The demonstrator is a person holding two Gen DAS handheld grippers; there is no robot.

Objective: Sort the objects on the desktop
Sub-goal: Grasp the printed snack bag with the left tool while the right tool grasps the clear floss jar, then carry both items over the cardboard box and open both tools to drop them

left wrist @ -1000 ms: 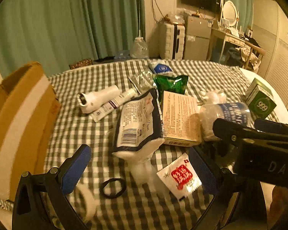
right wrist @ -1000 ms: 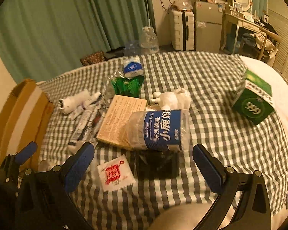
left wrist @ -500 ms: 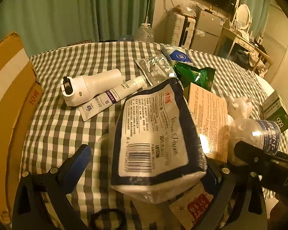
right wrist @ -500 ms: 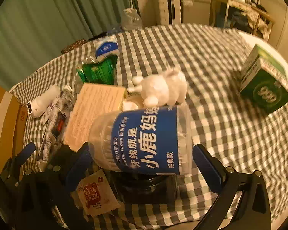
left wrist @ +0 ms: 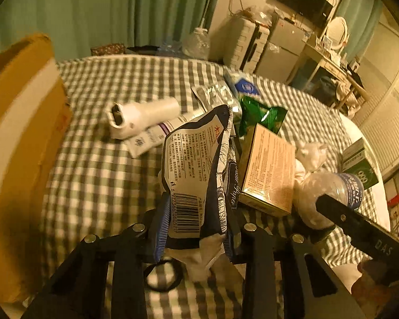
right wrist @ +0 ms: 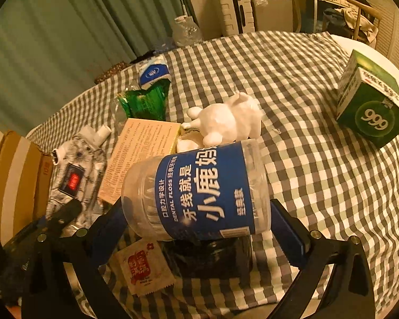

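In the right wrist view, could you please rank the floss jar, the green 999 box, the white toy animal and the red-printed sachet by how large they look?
1. Floss jar, though it is nearest the camera.
2. Green 999 box.
3. White toy animal and red-printed sachet: too alike to rank.

1. The cardboard box (left wrist: 18, 143) was cut off by the left edge and smeared by blur.
2. The tissue pack (left wrist: 199, 175) hid part of the white tube (left wrist: 149, 138).
3. The floss jar (right wrist: 199, 194) covered a dark object (right wrist: 210, 260) too dim to identify.
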